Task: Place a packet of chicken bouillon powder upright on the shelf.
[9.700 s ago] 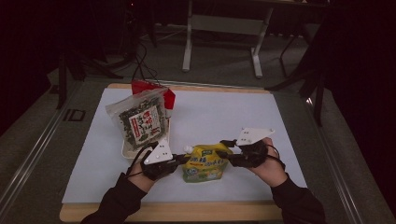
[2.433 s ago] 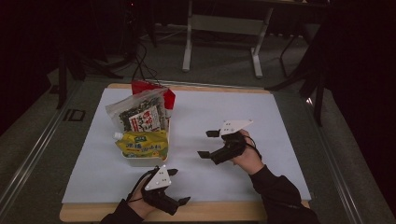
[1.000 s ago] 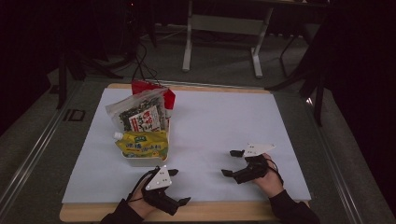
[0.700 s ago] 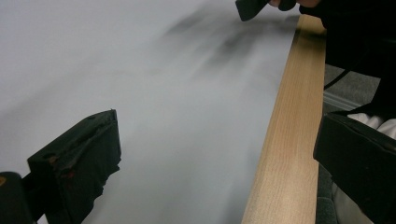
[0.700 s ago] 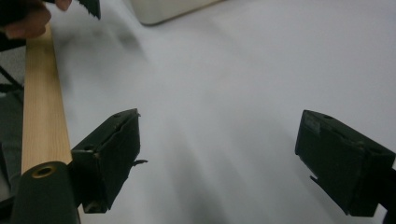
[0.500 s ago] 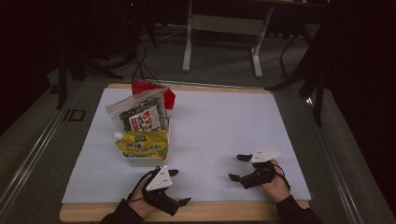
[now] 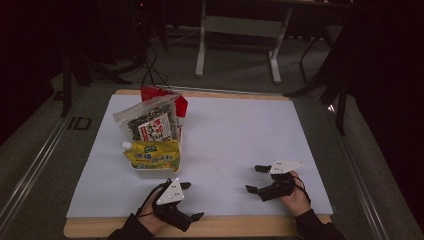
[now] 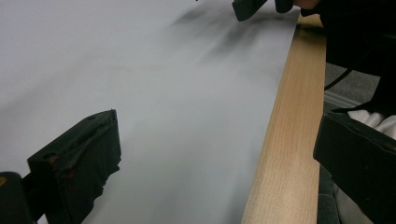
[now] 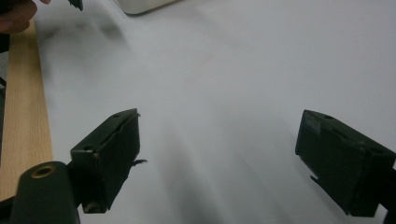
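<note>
- Resting near the front edge of the table, the left gripper [image 7: 192, 200] sits in the person's left hand [image 7: 150, 222], its two black jaws spread wide with nothing between them.
- In the left gripper view one jaw stands over the white sheet [image 8: 163, 93] that covers the table and the other over the pale wooden table edge [image 8: 285, 154]; the gap between them holds only sheet and wood.
- The right gripper [image 7: 254, 179] lies low over the sheet at the front right, held by the person's right hand [image 7: 295, 197]; its jaws are also wide apart and grip nothing.
- In the right gripper view the gap between the jaws shows plain white sheet [image 9: 224, 93].
- The yellow soft pouch with a white spout and green label [image 7: 151, 154] lies on its side across the top of a shallow white rectangular tray [image 7: 150, 172], just beyond the left gripper and well apart from the right one.
- Behind the yellow pouch a clear plastic bag of dark dried contents with a white and red label [image 7: 150, 122] leans upright in the same tray.
- A red packet [image 7: 177, 100] stands just behind that bag; how it touches the tray cannot be told.
- Both grippers are clear of the tray and of each other, and a grey three-cornered plate tops each one.
</note>
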Motion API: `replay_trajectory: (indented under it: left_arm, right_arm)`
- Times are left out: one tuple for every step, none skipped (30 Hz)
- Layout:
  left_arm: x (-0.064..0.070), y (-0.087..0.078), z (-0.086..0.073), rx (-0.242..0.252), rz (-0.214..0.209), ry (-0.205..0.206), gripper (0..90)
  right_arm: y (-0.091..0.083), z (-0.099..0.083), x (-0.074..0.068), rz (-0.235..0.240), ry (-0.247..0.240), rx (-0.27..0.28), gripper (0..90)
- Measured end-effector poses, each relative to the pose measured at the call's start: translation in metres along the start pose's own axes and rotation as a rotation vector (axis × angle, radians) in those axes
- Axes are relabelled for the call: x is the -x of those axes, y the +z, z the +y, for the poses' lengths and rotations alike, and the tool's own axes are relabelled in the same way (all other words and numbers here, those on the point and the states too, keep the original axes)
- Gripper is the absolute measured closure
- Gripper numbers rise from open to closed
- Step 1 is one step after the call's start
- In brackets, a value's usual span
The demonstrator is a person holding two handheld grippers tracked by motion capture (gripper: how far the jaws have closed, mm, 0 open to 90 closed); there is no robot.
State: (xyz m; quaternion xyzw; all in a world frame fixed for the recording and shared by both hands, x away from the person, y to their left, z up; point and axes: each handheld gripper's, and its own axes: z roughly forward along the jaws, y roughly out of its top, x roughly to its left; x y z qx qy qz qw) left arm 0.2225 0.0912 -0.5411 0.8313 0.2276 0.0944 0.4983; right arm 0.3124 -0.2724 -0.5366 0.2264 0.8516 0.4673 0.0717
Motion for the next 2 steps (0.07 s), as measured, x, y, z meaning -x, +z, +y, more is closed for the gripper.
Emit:
replay_trajectory:
  left_arm:
    - [-0.0001, -0.0001, -0.0001, -0.001, 0.002, 0.002, 1.9]
    - [-0.0002, -0.0001, -0.0002, -0.002, 0.003, 0.003, 1.9]
  right_arm:
    - [-0.0004, -0.0002, 0.0004, -0.003, 0.002, 0.002, 13.5]
    - [-0.0006, -0.0004, 0.0008, -0.005, 0.002, 0.001, 13.5]
